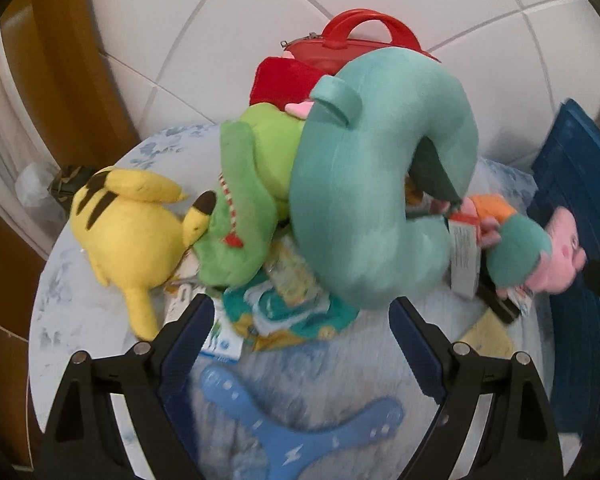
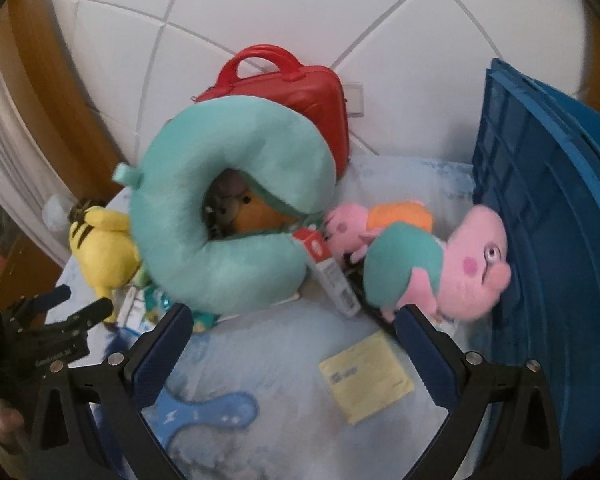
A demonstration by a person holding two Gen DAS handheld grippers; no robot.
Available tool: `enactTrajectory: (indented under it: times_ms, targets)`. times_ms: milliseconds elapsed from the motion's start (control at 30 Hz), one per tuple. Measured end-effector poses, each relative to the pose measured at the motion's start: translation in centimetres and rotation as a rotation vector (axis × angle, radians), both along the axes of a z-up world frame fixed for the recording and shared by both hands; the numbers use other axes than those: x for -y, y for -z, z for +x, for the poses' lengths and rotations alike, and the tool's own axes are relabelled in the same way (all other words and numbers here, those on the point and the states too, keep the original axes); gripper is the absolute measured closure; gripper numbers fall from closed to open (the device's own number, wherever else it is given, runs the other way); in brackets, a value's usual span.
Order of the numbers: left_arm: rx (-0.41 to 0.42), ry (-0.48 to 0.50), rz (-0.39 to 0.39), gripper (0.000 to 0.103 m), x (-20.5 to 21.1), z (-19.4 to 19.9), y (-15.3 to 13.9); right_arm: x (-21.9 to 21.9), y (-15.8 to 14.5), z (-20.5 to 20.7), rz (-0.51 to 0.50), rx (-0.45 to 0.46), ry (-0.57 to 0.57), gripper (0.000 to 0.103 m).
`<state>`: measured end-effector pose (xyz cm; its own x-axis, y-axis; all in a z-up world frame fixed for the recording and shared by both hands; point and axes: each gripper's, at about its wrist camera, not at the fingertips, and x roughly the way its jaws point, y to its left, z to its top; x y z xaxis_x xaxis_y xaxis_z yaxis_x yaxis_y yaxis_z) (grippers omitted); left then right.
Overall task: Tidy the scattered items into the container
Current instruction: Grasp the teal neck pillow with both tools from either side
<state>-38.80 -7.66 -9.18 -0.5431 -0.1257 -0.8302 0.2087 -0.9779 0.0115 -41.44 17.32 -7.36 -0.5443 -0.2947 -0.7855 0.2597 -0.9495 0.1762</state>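
Teal neck pillow (image 2: 216, 216) sits on top of the toy pile mid-tabletop, leaning on the red case (image 2: 300, 96), the blue crate (image 2: 540, 208) off to the right edge. Likely next pick: the pillow or the pig plush (image 2: 440, 264) resting against the crate wall. Advice: grab the pillow across one arm of the U, not the bulky middle, lift straight up so the green plush (image 1: 252, 184) and yellow plush (image 1: 128, 224) underneath don't drag. Left tongs (image 1: 300, 320) spread wide, holding nothing, hovering just short of the pillow. Right tongs (image 2: 292, 332) also spread wide and empty, near the pig plush, touching nothing.
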Motion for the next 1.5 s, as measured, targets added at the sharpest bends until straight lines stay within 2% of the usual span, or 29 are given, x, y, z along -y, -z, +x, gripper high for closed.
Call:
enactTrajectory:
  times_ms: [300,400,433,667,900,1033,1200,1233,1333,1500]
  targets:
    - [-0.014,-0.018,-0.023,0.013,-1.0,-7.2,2.4,1.1,4.0,-7.8,-0.029,0.047,-0.021,0.000]
    - [-0.018,-0.015,-0.052,0.001,-1.1,-8.7,3.2,2.0,5.6,-9.9,-0.040,0.066,-0.031,0.000]
    - [-0.020,-0.014,-0.061,0.000,-1.1,-9.1,3.4,2.4,6.1,-10.4,-0.049,0.073,-0.036,0.000]
    - [-0.016,0.002,-0.015,0.000,-0.2,-11.1,5.1,4.5,7.7,-13.4,-0.017,0.029,-0.044,0.000]
    - [-0.020,0.027,0.006,0.002,0.1,-11.5,5.8,6.9,9.3,-15.9,0.055,-0.044,-0.074,0.000]
    - [-0.015,0.044,0.020,0.012,0.1,-11.2,5.5,7.7,10.1,-17.0,0.002,-0.060,-0.096,0.000]
    - [-0.018,0.042,0.030,0.016,0.4,-11.2,5.3,8.4,10.4,-17.7,-0.044,-0.083,-0.091,0.001]
    - [-0.016,0.044,0.033,0.017,0.5,-11.1,5.2,8.5,10.3,-17.6,-0.046,-0.081,-0.089,0.007]
    - [-0.018,0.046,0.036,0.018,0.6,-10.8,4.5,8.4,9.4,-16.8,-0.040,-0.092,-0.095,0.014]
    - [-0.057,0.057,0.026,0.019,0.2,-9.0,1.8,7.7,6.9,-15.2,-0.062,-0.104,-0.104,0.018]
